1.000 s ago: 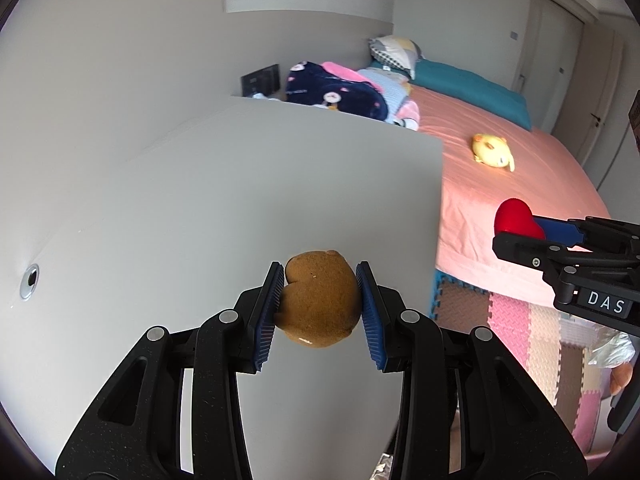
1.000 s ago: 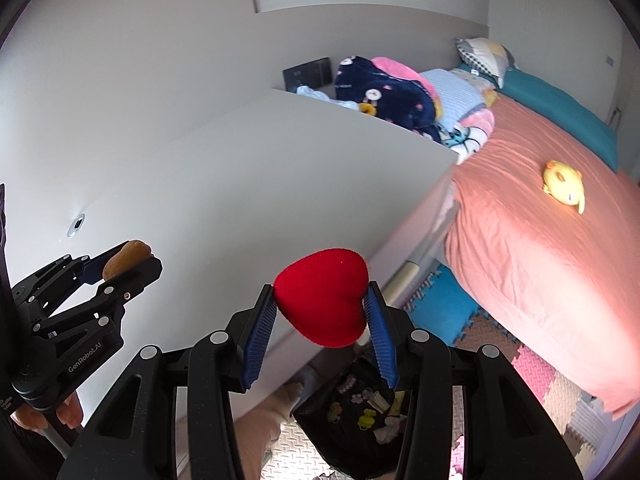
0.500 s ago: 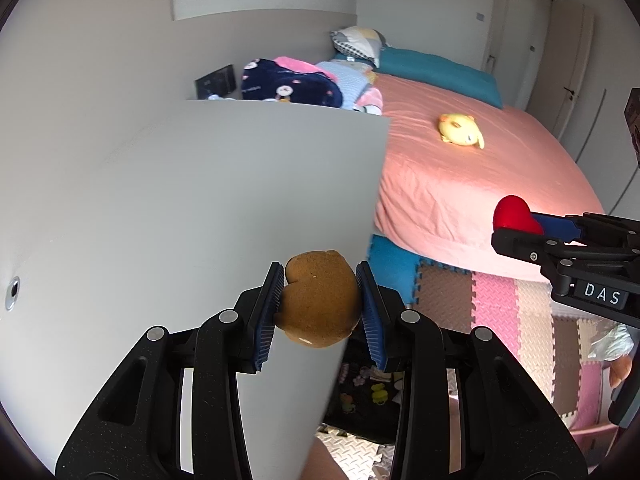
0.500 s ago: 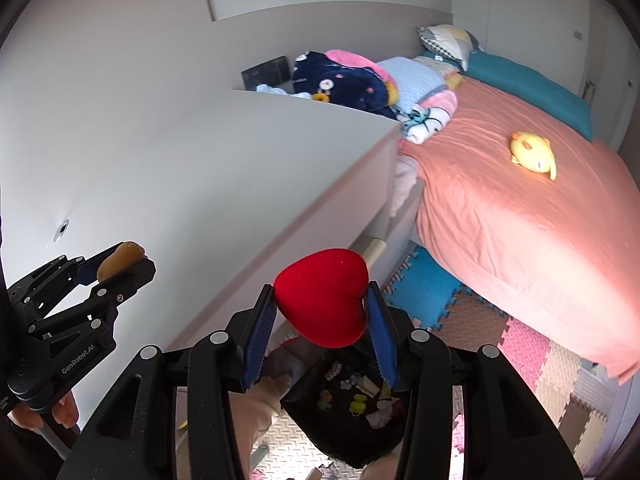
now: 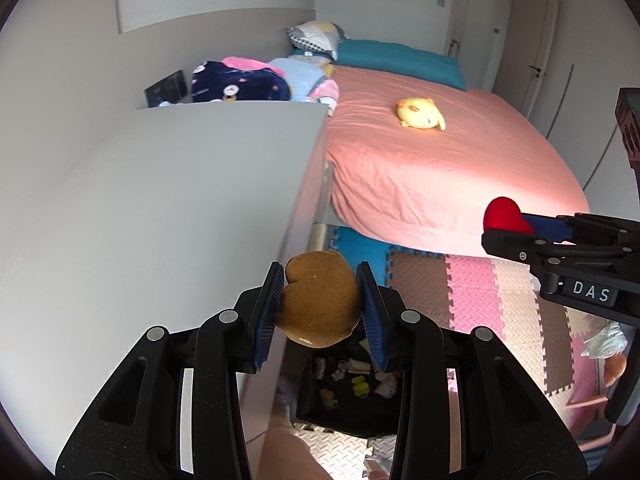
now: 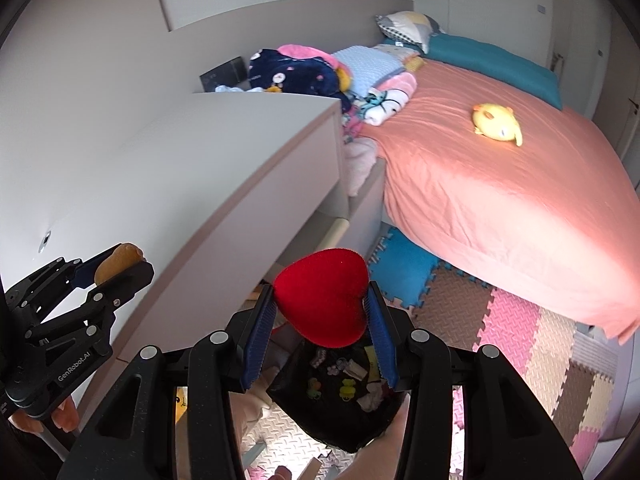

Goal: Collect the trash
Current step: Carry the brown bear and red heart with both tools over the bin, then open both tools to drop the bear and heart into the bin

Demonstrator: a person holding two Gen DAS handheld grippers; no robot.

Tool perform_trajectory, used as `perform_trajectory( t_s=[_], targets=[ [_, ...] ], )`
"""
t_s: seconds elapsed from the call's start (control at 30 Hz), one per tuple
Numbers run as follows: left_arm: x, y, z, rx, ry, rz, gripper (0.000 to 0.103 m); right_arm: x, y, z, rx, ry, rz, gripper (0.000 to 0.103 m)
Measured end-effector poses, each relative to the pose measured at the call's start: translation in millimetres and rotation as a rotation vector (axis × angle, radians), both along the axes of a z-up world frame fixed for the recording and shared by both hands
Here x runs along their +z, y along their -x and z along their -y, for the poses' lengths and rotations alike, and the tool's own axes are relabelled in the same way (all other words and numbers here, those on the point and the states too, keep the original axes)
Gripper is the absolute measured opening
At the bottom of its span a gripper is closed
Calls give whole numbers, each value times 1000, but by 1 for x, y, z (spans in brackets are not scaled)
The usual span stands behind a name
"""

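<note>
Both black two-finger tongs were closed on something. The left gripper (image 5: 320,304) pinched a brown, lumpy, cookie-like piece (image 5: 318,302) between its blue ribbed pads (image 5: 267,320), and the right gripper (image 6: 322,304) squeezed a red, fuzzy, heart-shaped foam piece (image 6: 322,298) the same way. From the left camera the right tool stood at about three o'clock; from the right camera the left one sat at about eight o'clock.

Directly beneath both sets of tongs, at six o'clock, an open black bag (image 6: 340,404) sat on the floor, holding small bits in yellow, green, pink and white. Both held pieces hung above its mouth, not touching it.

A plain pale grey tabletop (image 5: 160,208) filled the left side, from nine to eleven o'clock, its corner pointing toward the bed. A wide bed under a salmon-pink sheet (image 6: 500,184) took up the right, from one to three o'clock, with a yellow plush duck (image 6: 496,122) lying on it. A teal bolster pillow (image 6: 492,60) and a checked cushion (image 6: 408,26) lay at the head, and a heap of folded blankets, navy, pink and light blue (image 6: 320,68), sat at twelve o'clock behind the table's corner. Interlocking foam floor mats in pink, brown, beige and blue (image 6: 500,328) covered the floor between bed and bag.
</note>
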State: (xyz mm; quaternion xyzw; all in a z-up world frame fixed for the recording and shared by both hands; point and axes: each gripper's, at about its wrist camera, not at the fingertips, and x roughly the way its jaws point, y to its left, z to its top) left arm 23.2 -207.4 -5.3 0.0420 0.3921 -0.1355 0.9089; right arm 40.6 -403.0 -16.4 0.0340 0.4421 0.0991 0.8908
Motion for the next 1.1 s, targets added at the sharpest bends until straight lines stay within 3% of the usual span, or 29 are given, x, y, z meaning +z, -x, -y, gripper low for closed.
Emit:
perform_trajectory(
  t_s=[0.3,0.7,1.1],
  targets=[
    [-2,6,28,-79,-15,2,37,-4,18,31,-71,-9,-3,47],
    [-27,8,63,-199,-60,-64,37,-27,25,61,-151,-33,-49,47],
    [-38,6,74,-234,-82,-98,37,-42,14,68,-197,-50,-83,47]
  ],
)
